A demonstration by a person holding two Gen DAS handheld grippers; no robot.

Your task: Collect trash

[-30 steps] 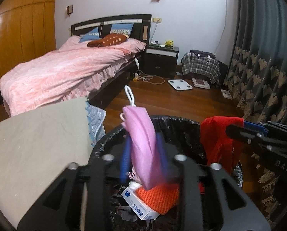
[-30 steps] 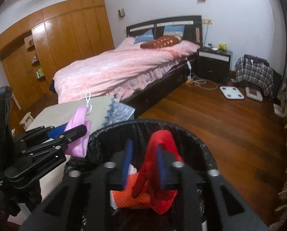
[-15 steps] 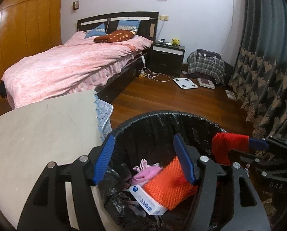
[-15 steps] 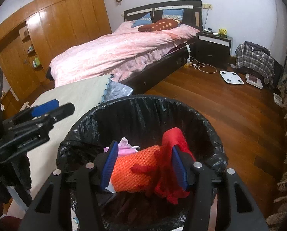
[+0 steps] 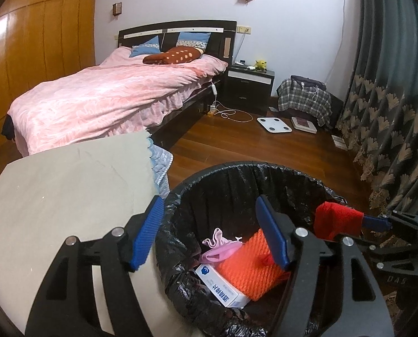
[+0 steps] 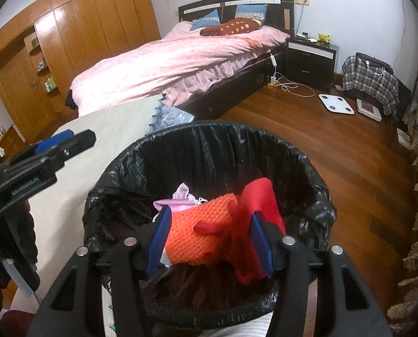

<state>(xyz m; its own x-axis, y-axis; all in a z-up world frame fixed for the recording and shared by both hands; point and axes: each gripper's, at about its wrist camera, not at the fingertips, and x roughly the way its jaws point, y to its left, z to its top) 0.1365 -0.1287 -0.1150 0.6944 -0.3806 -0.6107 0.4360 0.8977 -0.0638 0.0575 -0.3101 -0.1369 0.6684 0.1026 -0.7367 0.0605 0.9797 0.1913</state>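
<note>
**Red cloth clinging at the bin rim**

Your left gripper (image 5: 209, 236), lower centre of its frame, stands spread and empty above the black-lined trash bin (image 5: 237, 168); the pink mask (image 5: 220, 248) lies inside, beside the orange mesh pad (image 5: 248, 272) and a white box (image 5: 220, 286). Your right gripper (image 6: 209, 234) is parted too, yet the red cloth (image 6: 259, 205) drapes against its right finger. Risk: withdraw now and the cloth may snag on the pad, ride out, and fall on the wooden floor (image 6: 349, 146).

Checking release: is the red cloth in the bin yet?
Not fully. The red cloth hangs on the open right gripper's finger over the black-lined bin, above the orange knit piece.
</note>
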